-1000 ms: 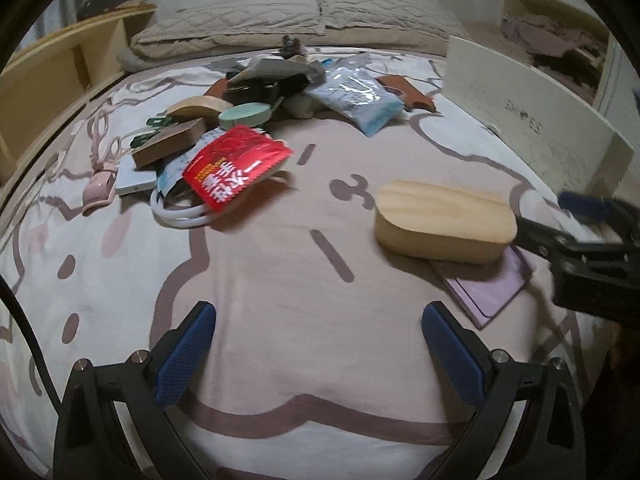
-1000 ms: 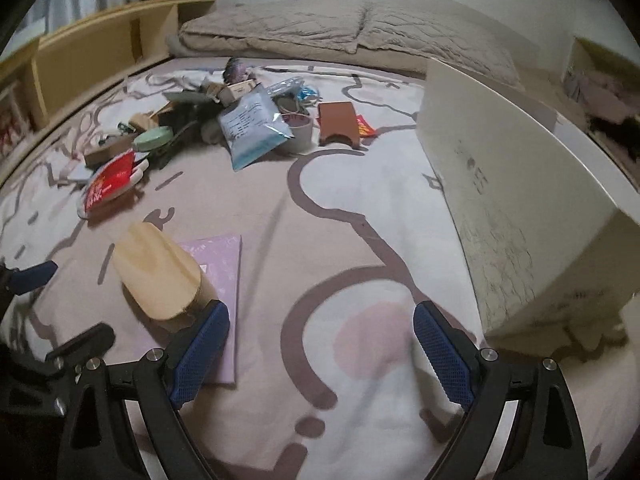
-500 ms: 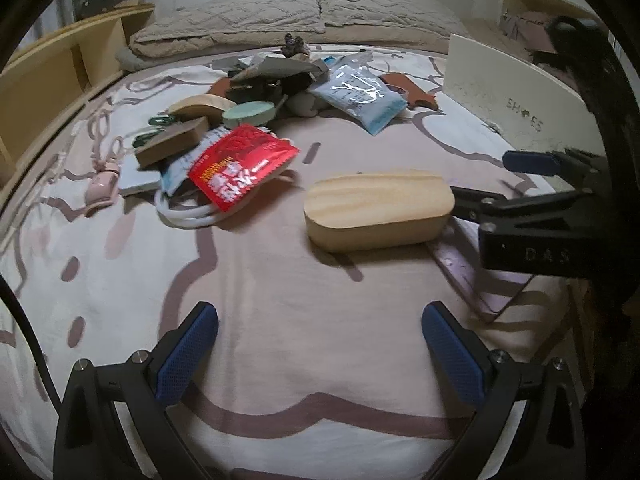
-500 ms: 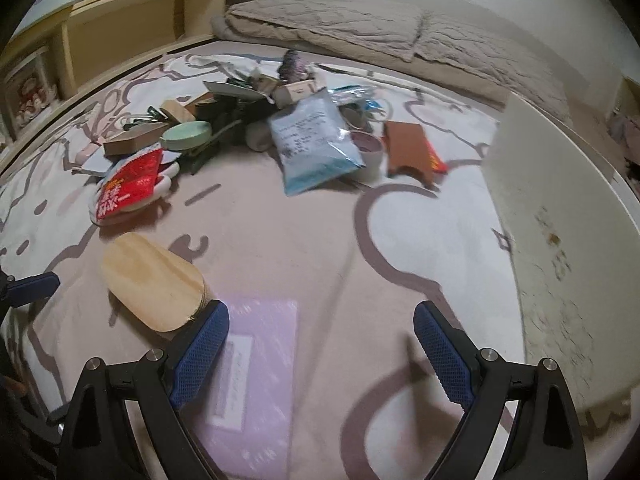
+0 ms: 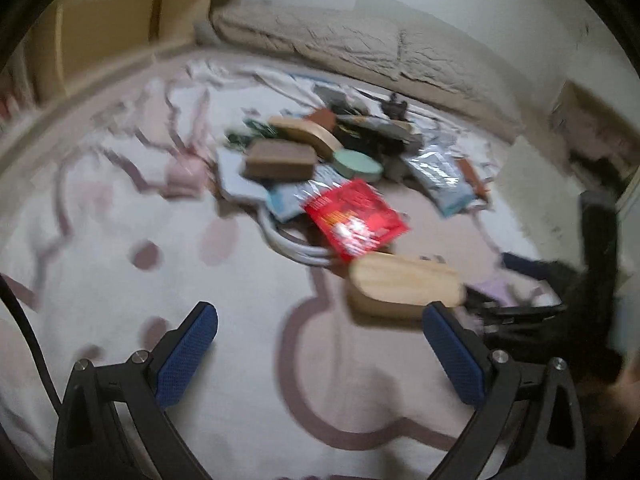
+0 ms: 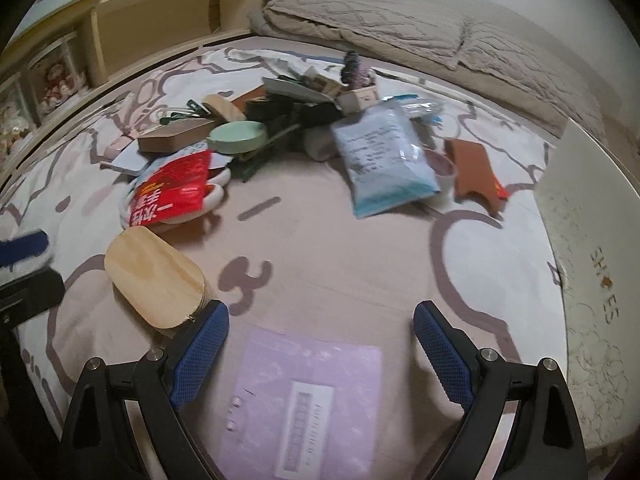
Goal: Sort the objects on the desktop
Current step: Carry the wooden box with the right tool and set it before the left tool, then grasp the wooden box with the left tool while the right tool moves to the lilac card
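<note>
Evidently mid-sort, both grippers stand wide and empty: the right gripper hovers over the lilac card, the wooden block lies just left, near the far pile's red packet on the bed; left gripper waits.

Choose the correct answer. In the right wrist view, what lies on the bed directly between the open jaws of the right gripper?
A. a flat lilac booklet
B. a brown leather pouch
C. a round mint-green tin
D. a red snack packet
A: the flat lilac booklet lies between the wide-open jaws of the right gripper, while the red packet, green tin and brown pouch lie farther away.
</note>
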Tool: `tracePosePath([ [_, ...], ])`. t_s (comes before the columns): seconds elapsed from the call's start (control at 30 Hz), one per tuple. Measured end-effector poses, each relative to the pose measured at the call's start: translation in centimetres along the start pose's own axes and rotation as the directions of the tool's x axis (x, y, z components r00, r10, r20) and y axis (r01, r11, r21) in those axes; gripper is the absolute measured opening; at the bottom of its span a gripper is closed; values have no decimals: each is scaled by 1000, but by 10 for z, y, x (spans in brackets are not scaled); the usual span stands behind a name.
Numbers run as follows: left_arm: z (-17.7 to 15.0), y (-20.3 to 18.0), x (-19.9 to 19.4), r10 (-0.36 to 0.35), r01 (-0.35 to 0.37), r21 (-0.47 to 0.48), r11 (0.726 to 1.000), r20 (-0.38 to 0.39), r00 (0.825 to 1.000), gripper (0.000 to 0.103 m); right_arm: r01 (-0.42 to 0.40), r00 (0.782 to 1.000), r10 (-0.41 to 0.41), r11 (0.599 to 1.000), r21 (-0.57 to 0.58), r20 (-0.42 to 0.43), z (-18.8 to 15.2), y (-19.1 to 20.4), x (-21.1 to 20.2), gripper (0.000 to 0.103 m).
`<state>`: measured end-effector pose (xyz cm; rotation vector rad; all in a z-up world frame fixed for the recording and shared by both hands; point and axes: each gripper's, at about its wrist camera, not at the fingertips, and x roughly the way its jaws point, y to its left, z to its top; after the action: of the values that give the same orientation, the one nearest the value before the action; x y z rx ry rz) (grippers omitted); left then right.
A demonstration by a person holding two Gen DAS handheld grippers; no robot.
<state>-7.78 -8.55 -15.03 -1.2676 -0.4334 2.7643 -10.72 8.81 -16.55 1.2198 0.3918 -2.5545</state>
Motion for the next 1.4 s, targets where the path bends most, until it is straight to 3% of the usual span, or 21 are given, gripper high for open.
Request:
tracePosePath([
  [0.07,0,-3,2,-25,25,-15,1000,-7,1000,103,-14,1000,14,1000,5,0,0,1,0,94],
  [0.43,-7,-29,14,-24,28,107,994,-35,999,103,-72,997,71,997,-27,-19,-22,3,-18,94],
  [0.67,-8,-38,24,-36,43,135,990,-57,998,103,-93,994,90,994,-54,-58,-44,1,-28,94],
  [1.13,-9,-58,42,3,8,205,979,-53,999,103,-18,996,24,997,77,-80,-52,-45,-32,97],
  [1.4,-5,-63,55,38,-27,226,974,-42,998,103,3,996,4,997,82,-84,-52,-50,-34,97],
])
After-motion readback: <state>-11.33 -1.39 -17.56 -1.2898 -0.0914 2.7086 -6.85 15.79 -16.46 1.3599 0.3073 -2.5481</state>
